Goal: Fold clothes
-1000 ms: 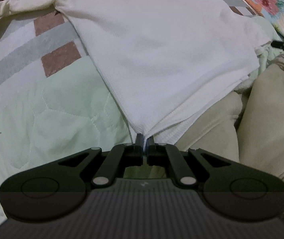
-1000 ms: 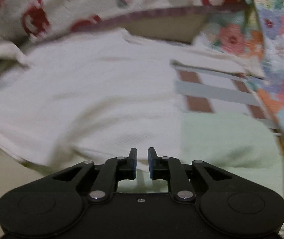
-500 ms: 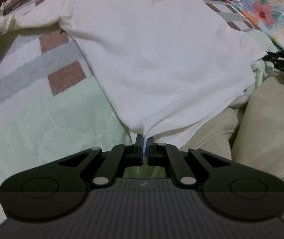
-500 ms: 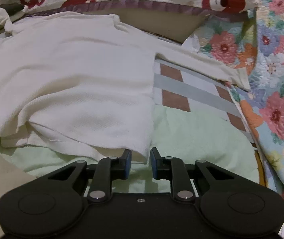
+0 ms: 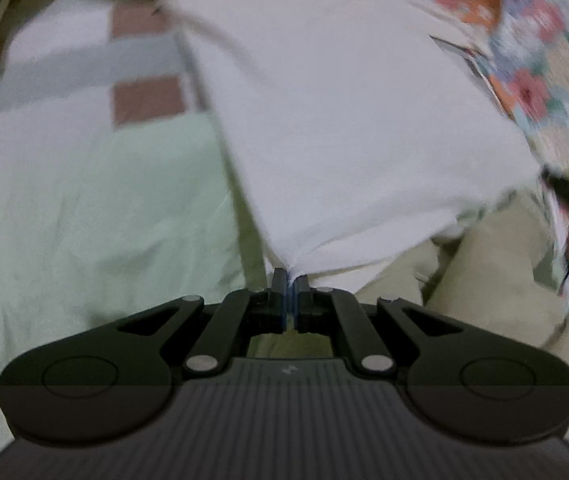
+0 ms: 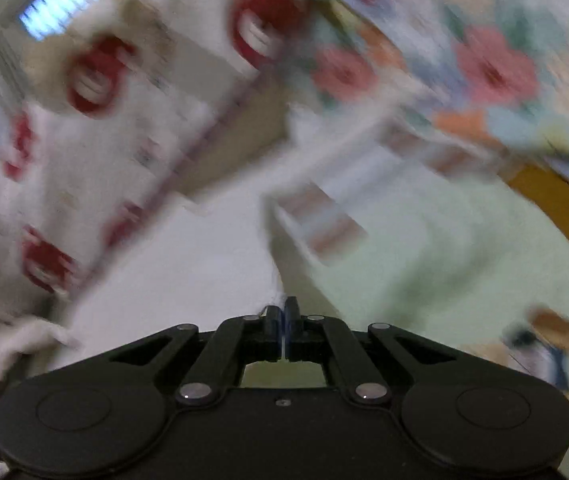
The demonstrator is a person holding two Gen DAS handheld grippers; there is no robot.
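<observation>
Here the left gripper (image 5: 290,280), a black two-finger tool with blue pads, was pinched tight on a bottom corner of the white knit long-sleeved shirt (image 5: 348,120), its fingers (image 5: 278,280) pressed together with only a sliver of cloth between them; the shirt fanned out from that corner and lay spread over the pale green quilted bedcover (image 5: 84,220), which bore brown and grey rectangular patches (image 5: 148,98) toward its far end; a cream sleeve trailed off at the upper left, too blurred to follow. To the right of the shirt's hem sat beige trouser fabric (image 5: 496,280), touching the cloth's lower edge; beyond it, at the right rim, the floral-print quilt (image 5: 544,60) showed in pink and orange blooms.

In the right wrist view, heavily smeared by motion, the right gripper (image 6: 284,312) had its fingers (image 6: 271,320) closed on the white shirt's (image 6: 188,280) other bottom corner, the fabric running up and left from the tips; the green bedcover (image 6: 424,264) lay to the right; a white blanket printed with red cartoon figures (image 6: 84,140) filled the left; the flowered quilt (image 6: 484,68) lay across the upper right; an orange-brown wooden edge (image 6: 556,196) showed beneath it.
</observation>
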